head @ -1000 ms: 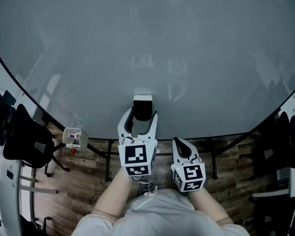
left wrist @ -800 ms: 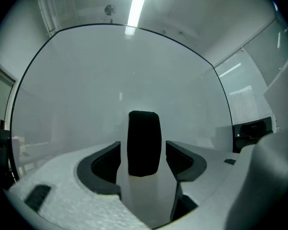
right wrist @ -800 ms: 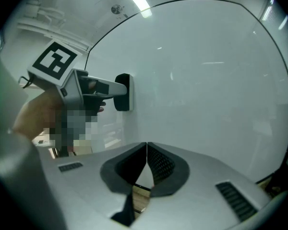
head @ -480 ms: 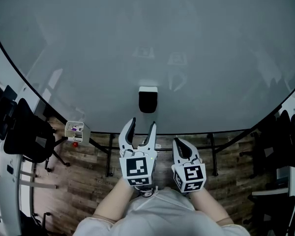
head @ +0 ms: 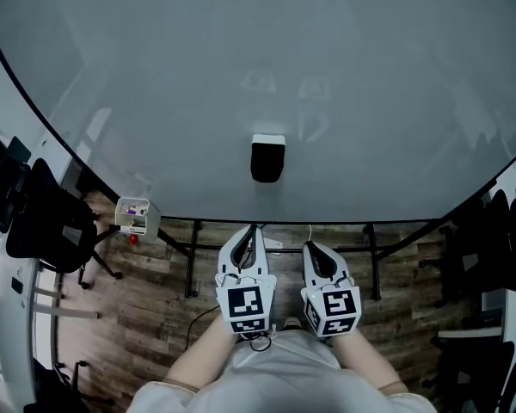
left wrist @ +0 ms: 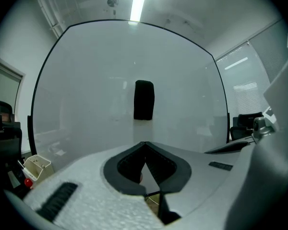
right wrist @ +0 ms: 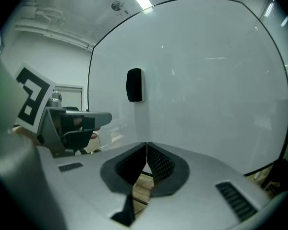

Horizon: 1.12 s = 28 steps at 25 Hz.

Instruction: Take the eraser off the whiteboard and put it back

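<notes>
Eraser (head: 267, 158) sits upright on the whiteboard (head: 387, 93), near its lower edge, and neither tool touches it. On this evidence the return step is judged complete.

Far left of the eraser, a dark office chair (head: 47, 235) stands off the board's edge. Nearer, to the lower left of the eraser, a small white box (head: 135, 217) sits by the board's lower edge.

Below the eraser and well apart from it hangs the left gripper (head: 250, 231). Its jaws have just been closing and meet with nothing between them, which fits a tool that has let go. Below and right of the eraser, the right gripper (head: 315, 248) has its jaws pressed together and empty, and is apparently idle.

Under the eraser, beyond both tools, are the stand legs (head: 192, 269). Far right stand further chairs (head: 490, 239). Nothing blocks the way to the eraser.
</notes>
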Each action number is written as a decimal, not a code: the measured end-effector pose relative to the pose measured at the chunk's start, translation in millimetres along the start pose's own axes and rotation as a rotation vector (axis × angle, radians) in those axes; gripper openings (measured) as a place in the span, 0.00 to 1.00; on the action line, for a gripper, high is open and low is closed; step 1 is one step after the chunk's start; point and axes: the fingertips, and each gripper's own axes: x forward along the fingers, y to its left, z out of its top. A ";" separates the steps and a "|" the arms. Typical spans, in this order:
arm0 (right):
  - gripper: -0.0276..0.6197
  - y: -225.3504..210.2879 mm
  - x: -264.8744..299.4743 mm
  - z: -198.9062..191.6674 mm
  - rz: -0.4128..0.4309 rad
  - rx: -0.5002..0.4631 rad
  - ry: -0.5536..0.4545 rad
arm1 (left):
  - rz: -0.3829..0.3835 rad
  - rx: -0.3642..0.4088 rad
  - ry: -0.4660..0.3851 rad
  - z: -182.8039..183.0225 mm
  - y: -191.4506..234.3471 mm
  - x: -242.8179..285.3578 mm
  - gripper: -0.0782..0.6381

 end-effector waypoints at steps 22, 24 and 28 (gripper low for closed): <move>0.08 10.7 -1.5 32.9 0.033 -0.074 -0.098 | -0.121 -0.036 -0.013 -3.3 -23.1 -2.3 0.13; 0.08 8.9 -0.6 34.1 0.030 -0.073 -0.100 | -0.132 -0.033 -0.008 -3.0 -26.2 -0.7 0.13; 0.08 6.7 2.9 33.9 0.031 -0.071 -0.097 | -0.148 -0.026 0.010 -4.7 -30.1 3.9 0.13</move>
